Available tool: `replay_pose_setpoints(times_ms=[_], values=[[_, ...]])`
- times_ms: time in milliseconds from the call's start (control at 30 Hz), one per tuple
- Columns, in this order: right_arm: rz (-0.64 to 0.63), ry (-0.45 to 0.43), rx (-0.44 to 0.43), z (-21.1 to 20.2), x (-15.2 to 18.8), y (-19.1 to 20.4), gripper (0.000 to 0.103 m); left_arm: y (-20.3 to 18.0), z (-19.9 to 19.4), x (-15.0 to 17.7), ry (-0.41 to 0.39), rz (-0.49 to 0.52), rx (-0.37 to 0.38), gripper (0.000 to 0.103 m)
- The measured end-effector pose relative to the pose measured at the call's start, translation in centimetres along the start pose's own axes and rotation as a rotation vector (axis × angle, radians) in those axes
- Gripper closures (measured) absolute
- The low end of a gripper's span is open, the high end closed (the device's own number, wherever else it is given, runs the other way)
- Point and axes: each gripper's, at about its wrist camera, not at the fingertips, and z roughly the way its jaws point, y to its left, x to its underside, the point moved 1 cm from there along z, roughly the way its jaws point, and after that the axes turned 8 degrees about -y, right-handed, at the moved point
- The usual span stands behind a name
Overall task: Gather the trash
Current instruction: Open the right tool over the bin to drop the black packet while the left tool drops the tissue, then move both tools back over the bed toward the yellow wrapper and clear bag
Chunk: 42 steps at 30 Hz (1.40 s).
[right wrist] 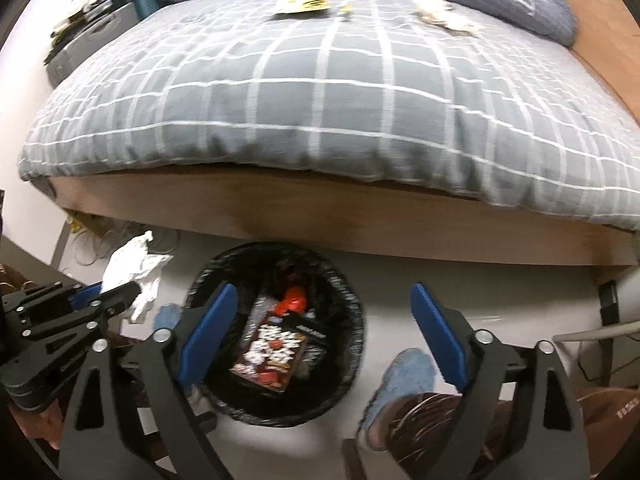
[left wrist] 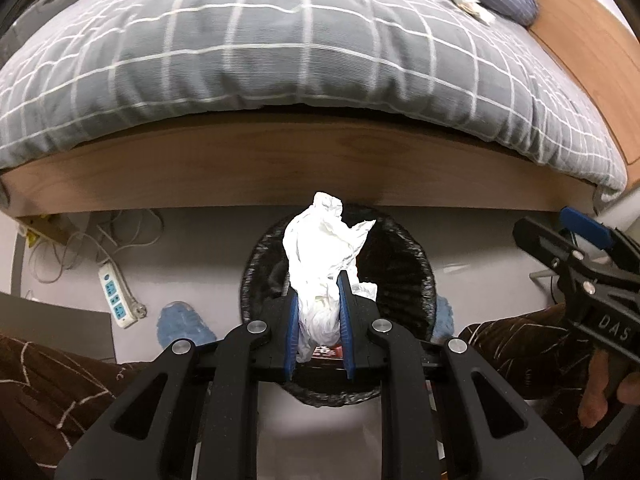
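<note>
My left gripper (left wrist: 319, 292) is shut on a crumpled white tissue (left wrist: 320, 240) and holds it over the black-lined trash bin (left wrist: 256, 276) on the floor by the bed. From the right wrist view the same tissue (right wrist: 132, 264) sticks out of the left gripper (right wrist: 114, 290), left of the bin (right wrist: 352, 308). My right gripper (right wrist: 324, 292) stands open above the bin with nothing between its pads. Inside the bin lie a dark snack packet (right wrist: 276, 352) and a red wrapper (right wrist: 292, 300). A yellow wrapper (right wrist: 306, 4) and white tissues (right wrist: 440, 14) lie far back on the bed.
A grey checked duvet (left wrist: 300, 48) covers the bed, whose wooden side board (left wrist: 280, 168) runs just behind the bin. A power strip (left wrist: 116, 296) and cables lie on the floor at left. Blue slippers (right wrist: 408, 372) and brown-trousered legs flank the bin.
</note>
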Motion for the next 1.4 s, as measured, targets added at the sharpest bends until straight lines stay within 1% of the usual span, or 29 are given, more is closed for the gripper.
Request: replay_pose_setpoints(times_ms=[100,267,367,433,667,767,833,933,1033,1100,1167,1267,1400], values=[[0.028,-0.01,0.042,-0.1,0.0,-2.1,0.012,-1.1,0.6,0.0,0.011,0.017,0.013,0.087],[0.081,-0.013,0.057,-0.2,-0.1,-4.0,0.011,-2.7,1.7,0.0,0.025,0.042,0.022,0.084],[0.104,-0.012,0.047,-0.1,-0.2,-4.4,0.011,-3.5,2.2,0.1,0.03,0.073,0.0,0.071],[0.107,-0.005,0.036,0.1,-0.1,-4.4,0.011,-3.6,2.3,0.1,0.028,0.078,-0.01,0.06],[0.092,-0.026,0.045,-0.2,-0.8,-4.1,0.011,-2.9,2.3,-0.4,0.009,0.065,-0.039,0.039],[0.096,-0.05,0.053,-0.6,-1.4,-4.2,0.011,-2.7,1.4,-1.3,-0.035,0.06,-0.055,0.028],[0.098,-0.069,0.054,-1.0,-1.8,-4.2,0.011,-2.5,0.5,-2.1,-0.073,0.048,-0.08,0.015],[0.097,-0.106,0.054,-1.7,-2.6,-4.3,0.011,-2.5,-1.2,-3.3,-0.142,0.039,-0.091,0.006],[0.086,-0.158,0.063,-2.7,-3.7,-4.2,0.011,-2.5,-2.6,-4.7,-0.195,0.037,-0.1,0.006],[0.084,-0.203,0.069,-3.5,-4.7,-4.4,0.011,-2.3,-3.5,-5.8,-0.227,0.025,-0.092,0.006],[0.088,-0.242,0.077,-4.1,-5.7,-4.8,0.011,-2.1,-4.2,-6.9,-0.243,0.012,-0.087,0.006],[0.104,-0.268,0.078,-4.1,-6.8,-5.3,0.011,-2.0,-4.6,-8.6,-0.266,-0.007,-0.072,0.006],[0.112,-0.308,0.096,-4.3,-8.5,-6.0,0.011,-2.7,-4.7,-11.0,-0.304,0.004,-0.064,0.006]])
